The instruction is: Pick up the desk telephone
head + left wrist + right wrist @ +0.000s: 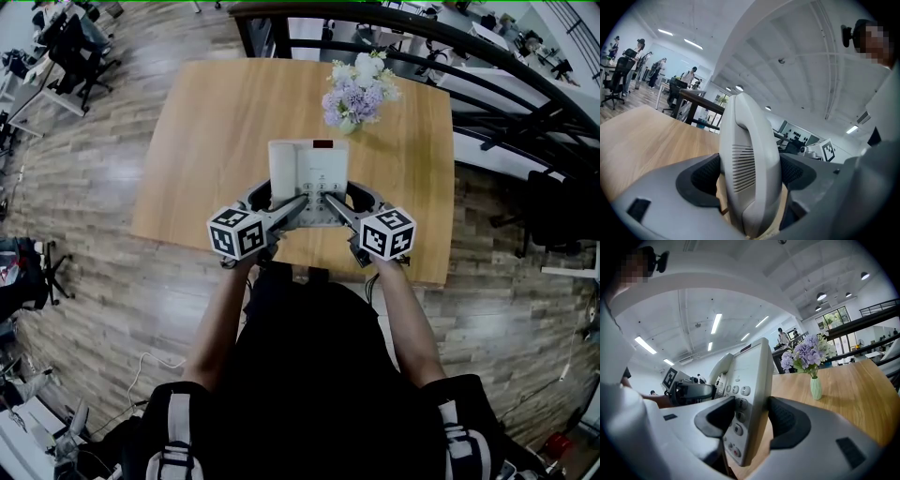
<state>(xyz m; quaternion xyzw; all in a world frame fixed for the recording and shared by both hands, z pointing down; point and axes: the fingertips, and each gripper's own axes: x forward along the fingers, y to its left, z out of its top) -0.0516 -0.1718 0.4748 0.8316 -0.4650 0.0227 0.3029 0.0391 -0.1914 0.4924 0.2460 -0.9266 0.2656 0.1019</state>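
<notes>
Desk telephone (308, 172) is sitting between both grippers, above the table (197, 131). Left gripper (750, 176) fingers are clamping its handset (749, 140); right gripper (752, 420) fingers are clamping the keypad (735, 394) edge. Grasp is looking complete. The lift is possibly starting, but base clearance is not resolving from overhead.

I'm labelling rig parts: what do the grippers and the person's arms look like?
The left gripper and right gripper are grey moulded shells with curved jaws lined with dark ribbed pads. Each carries a cube of black-and-white square markers. The person wears a black top; no sleeves cover the forearms.
</notes>
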